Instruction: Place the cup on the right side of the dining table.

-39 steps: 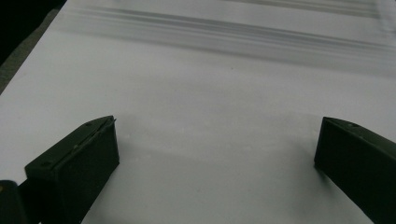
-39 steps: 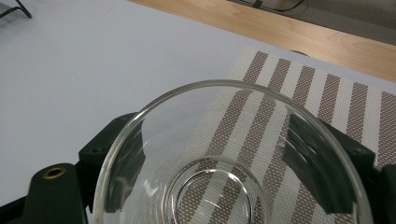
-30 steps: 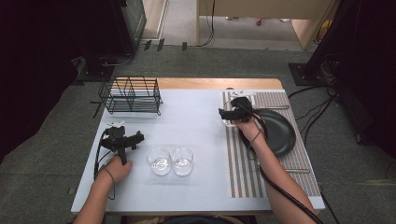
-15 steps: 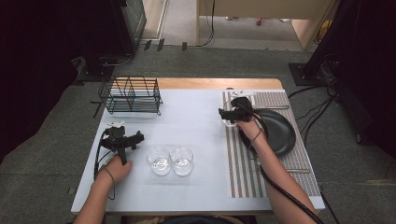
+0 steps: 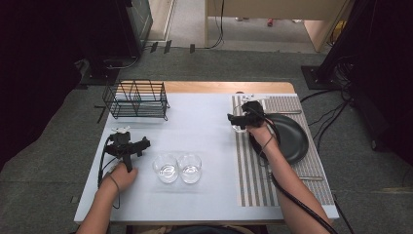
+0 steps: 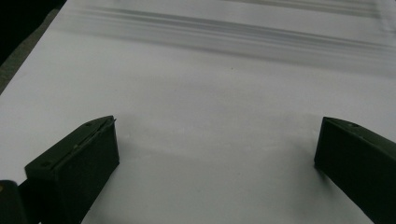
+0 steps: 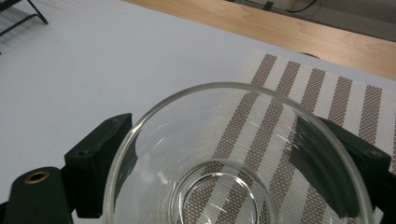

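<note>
On the white bench (image 5: 204, 126), the clear glass cup (image 7: 233, 163) stands on the striped woven placemat (image 7: 327, 107). My right gripper (image 7: 233, 154) has just been opening, its jaws loose around the cup; I should withdraw straight, without nudging it.

Right gripper (image 5: 237, 122) at a glass (image 5: 239, 127) on the striped mat's (image 5: 253, 180) left edge, beside a black plate (image 5: 290, 139).

Glass cup (image 7: 233, 163) cut off by bottom edge, right gripper view
</note>
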Motion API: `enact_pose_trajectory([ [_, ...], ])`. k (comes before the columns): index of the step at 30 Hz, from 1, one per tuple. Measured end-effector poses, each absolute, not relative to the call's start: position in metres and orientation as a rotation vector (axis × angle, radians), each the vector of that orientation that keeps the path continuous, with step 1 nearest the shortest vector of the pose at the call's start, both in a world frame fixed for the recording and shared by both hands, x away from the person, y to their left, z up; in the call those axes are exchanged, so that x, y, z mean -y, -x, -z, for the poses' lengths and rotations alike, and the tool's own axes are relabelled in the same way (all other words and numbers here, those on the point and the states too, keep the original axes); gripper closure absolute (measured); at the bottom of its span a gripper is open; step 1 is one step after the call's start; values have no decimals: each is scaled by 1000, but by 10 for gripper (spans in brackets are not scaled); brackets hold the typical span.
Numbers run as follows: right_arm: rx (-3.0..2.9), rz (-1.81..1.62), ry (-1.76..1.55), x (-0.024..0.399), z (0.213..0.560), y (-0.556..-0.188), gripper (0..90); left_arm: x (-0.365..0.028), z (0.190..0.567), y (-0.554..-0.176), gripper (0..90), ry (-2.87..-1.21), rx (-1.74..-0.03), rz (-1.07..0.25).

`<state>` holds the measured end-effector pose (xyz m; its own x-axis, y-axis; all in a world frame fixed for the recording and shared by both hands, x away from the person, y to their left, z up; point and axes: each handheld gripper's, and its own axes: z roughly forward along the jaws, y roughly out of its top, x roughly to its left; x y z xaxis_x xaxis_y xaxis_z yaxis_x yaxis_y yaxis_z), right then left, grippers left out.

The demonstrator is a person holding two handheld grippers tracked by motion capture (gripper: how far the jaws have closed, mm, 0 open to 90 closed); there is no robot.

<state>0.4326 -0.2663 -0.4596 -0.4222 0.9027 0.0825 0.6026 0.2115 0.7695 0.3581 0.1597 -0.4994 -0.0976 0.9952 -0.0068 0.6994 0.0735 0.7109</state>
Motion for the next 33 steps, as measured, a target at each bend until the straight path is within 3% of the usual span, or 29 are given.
enact_pose_trajectory([
  [4,-2090,-1080,-1405,267,456,-432,83,-160,499,-358,0,-1675,-1853,-767],
  [33,-2107,-1085,-1369,270,439,-421,82,-159,499,-359,0,-1682,-1855,-767],
])
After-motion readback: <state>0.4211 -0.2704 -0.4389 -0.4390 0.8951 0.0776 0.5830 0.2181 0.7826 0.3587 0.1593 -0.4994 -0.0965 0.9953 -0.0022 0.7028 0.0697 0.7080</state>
